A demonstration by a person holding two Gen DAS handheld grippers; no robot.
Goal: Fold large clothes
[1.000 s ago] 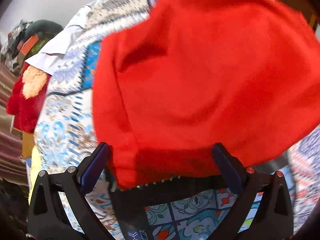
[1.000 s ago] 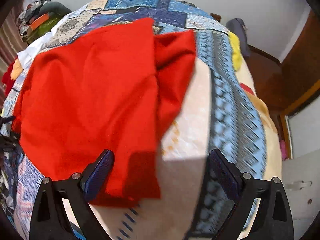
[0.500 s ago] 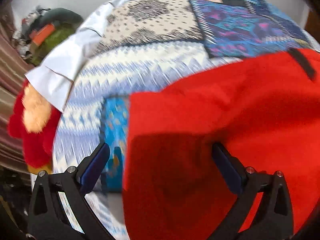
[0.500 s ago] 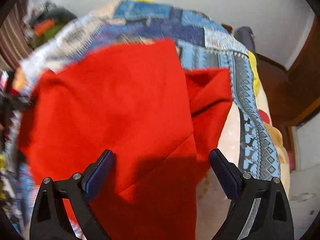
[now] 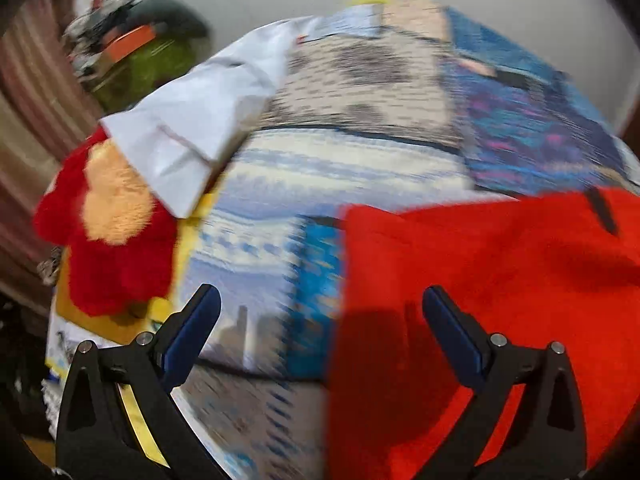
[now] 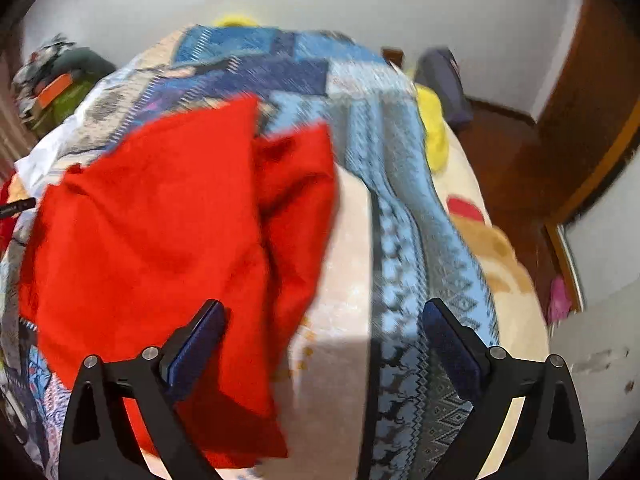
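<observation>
Closest to me, my left gripper (image 5: 320, 312) has its fingers spread wide and holds nothing; the left edge of the red garment (image 5: 492, 280) runs up between them, over the patterned bedspread (image 5: 340, 164). My right gripper (image 6: 322, 330) is spread wide too and empty, with the garment's lower right part under its left finger (image 6: 196, 344) and bare bedspread (image 6: 400, 200) under the other.

The garment (image 6: 160, 220) lies on the bed, roughly in the middle of the near half. From the right wrist view it looks partly folded: one broad flat panel, with a narrower flap (image 6: 296, 184) lying rumpled along its right side. That flap is not squared up, so I judge the fold is started but not finished; I would expect at least another fold and some straightening, though motion blur hides the edges.

Farther off on the left sit a red and tan plush toy (image 5: 108, 216), a white cloth (image 5: 192, 124), and a pile of things (image 5: 136, 52) by the wall.
</observation>
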